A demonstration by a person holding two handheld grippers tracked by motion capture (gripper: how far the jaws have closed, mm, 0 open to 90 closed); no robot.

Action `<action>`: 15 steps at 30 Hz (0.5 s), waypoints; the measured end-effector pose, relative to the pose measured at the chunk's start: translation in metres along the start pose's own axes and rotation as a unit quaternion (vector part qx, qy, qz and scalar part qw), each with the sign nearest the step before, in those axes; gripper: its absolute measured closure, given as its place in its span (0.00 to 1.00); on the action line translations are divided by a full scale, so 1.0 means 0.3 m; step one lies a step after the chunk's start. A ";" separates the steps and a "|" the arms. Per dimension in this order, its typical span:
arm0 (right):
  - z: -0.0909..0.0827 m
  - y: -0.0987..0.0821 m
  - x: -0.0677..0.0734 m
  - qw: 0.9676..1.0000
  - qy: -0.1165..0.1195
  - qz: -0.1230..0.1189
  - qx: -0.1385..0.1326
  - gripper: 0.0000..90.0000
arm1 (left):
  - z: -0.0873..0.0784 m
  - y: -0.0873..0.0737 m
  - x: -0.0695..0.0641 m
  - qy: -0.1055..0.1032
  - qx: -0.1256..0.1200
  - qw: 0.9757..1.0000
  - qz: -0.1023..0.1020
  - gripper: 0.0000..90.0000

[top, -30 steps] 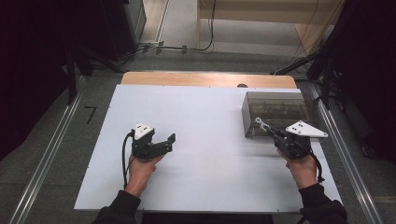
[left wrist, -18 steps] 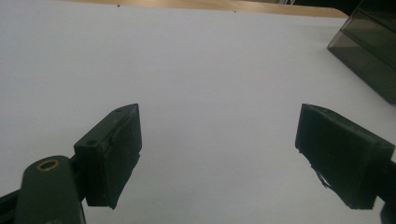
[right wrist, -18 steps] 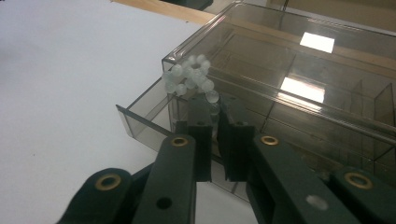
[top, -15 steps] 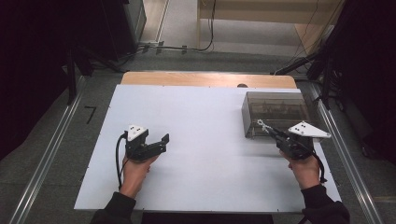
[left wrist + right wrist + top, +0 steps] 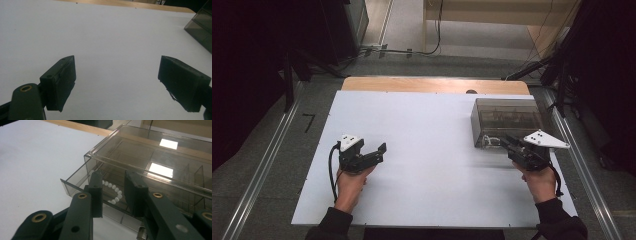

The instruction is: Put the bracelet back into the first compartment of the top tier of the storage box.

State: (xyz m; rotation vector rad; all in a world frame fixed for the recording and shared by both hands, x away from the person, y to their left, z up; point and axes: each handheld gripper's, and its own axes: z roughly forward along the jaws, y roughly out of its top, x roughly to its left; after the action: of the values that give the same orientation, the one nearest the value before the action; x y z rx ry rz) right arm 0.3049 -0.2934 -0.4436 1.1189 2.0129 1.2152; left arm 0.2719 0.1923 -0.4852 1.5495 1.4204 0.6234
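Reaching into the smoked plastic box point(image 5: 155, 167) at the right far part of the table, right gripper point(image 5: 113, 192) has its jaws a little apart and lined up over a string of white beads point(image 5: 113, 192) lying in the pulled-out drawer point(image 5: 75, 182) of that box. Beads curl on the drawer floor between and just beyond the two jaw tips; cannot tell if the tips touch them yet, looks like not clamped. Drawer sticks out toward the person, front wall low and clear, lid of the box above it shut. More dividers show deeper in the box, compartments there look bare but glare hides some.

High view: box point(image 5: 507, 120) sits near the right edge of the white table point(image 5: 422, 150), right gripper point(image 5: 504, 143) right at its near face, grey plate on top, hand behind it.

Left gripper point(image 5: 382, 149) is well apart from the box, over bare table at the left, jaws wide apart, nothing between them; in its own view just white surface and a corner of the box point(image 5: 201, 27) far right.

Progress, judged: drawer is already open, beads located, grab is about to happen but not done. Left to do: close on the beads, lift them out of the drawer, likely set them down or hand over. Left gripper idle so far
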 end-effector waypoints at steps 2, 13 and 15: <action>-0.003 0.000 -0.002 1.000 0.000 0.001 -0.001 0.70 | -0.003 0.000 0.007 0.002 -0.001 1.000 -0.002 0.17; -0.024 -0.005 -0.025 1.000 -0.011 0.010 -0.009 0.56 | -0.024 -0.005 0.041 0.011 -0.006 1.000 -0.013 0.17; -0.029 -0.008 -0.032 1.000 -0.015 0.014 -0.010 0.54 | -0.029 -0.007 0.049 0.013 -0.005 1.000 -0.014 0.17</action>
State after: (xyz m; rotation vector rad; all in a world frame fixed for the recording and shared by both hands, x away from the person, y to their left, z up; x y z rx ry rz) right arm 0.3022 -0.3062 -0.4414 1.1522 1.9660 1.2223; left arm 0.2666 0.2086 -0.4860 1.5167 1.4529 0.6356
